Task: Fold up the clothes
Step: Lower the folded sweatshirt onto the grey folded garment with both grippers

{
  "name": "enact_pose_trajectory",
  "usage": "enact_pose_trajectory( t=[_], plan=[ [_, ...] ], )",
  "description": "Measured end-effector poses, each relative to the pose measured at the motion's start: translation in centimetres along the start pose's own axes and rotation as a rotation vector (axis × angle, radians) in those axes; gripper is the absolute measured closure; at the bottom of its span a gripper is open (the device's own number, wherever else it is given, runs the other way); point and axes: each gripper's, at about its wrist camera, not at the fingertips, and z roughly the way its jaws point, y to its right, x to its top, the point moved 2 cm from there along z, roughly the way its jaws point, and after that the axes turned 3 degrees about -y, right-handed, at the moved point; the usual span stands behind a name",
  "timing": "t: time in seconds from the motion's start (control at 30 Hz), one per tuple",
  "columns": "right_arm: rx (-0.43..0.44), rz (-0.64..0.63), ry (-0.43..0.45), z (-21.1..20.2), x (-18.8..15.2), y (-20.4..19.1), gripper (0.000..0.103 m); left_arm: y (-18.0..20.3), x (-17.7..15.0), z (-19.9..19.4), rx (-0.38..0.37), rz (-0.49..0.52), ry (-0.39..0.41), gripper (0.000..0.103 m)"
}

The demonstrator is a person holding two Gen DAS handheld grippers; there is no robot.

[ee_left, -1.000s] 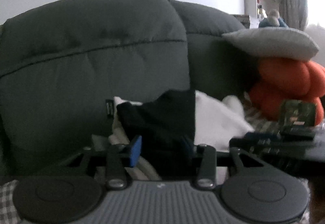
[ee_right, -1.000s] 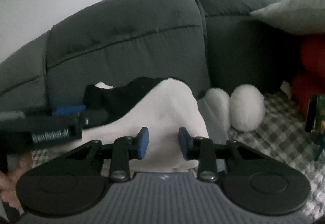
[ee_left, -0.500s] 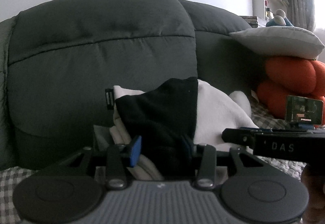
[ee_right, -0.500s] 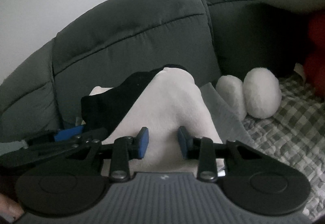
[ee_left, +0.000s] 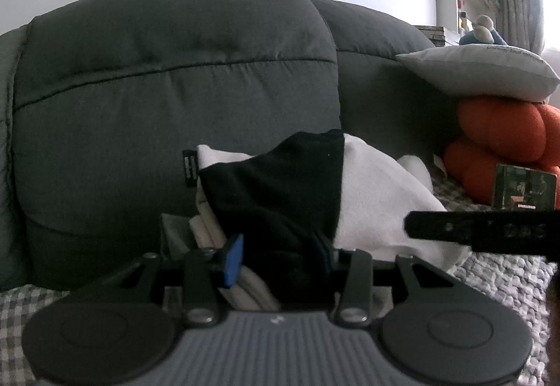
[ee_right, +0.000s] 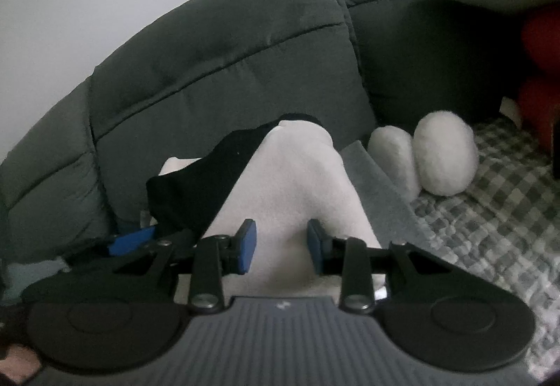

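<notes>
One dark grey sofa [ee_left: 175,98] with two puffy, stitched back cushions. On its checked cover [ee_right: 490,211], one garment [ee_left: 290,190] in two colours — soft black and white fabric — peaked like a tent against the backrest. One flat grey pillow [ee_left: 483,74] atop one lumpy orange cushion [ee_left: 504,133]; two fuzzy white ovals [ee_right: 444,158]. Left gripper [ee_left: 280,256] part-closed, pinching the black side; right gripper [ee_right: 281,247] part-closed, pinching the white side.

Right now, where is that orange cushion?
In the left wrist view the orange cushion sits far right on the sofa, under a grey pillow.
</notes>
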Motion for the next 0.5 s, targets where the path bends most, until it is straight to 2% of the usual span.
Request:
enact_pose_trajectory(
  t=[0.17,0.27,0.5],
  plan=[
    [-0.025,-0.015,-0.015,-0.8,-0.2,-0.2,0.069,0.0,0.0,0.0,-0.003,0.002,-0.001,0.060],
    [-0.042,-0.007,-0.032,0.0,-0.7,0.1,0.069,0.1,-0.1,-0.1,-0.004,0.003,0.001,0.060],
    [-0.040,0.048,-0.003,1.5,-1.4,0.6,0.070,0.2,-0.2,0.0,0.005,0.030,-0.002,0.060]
  ],
)
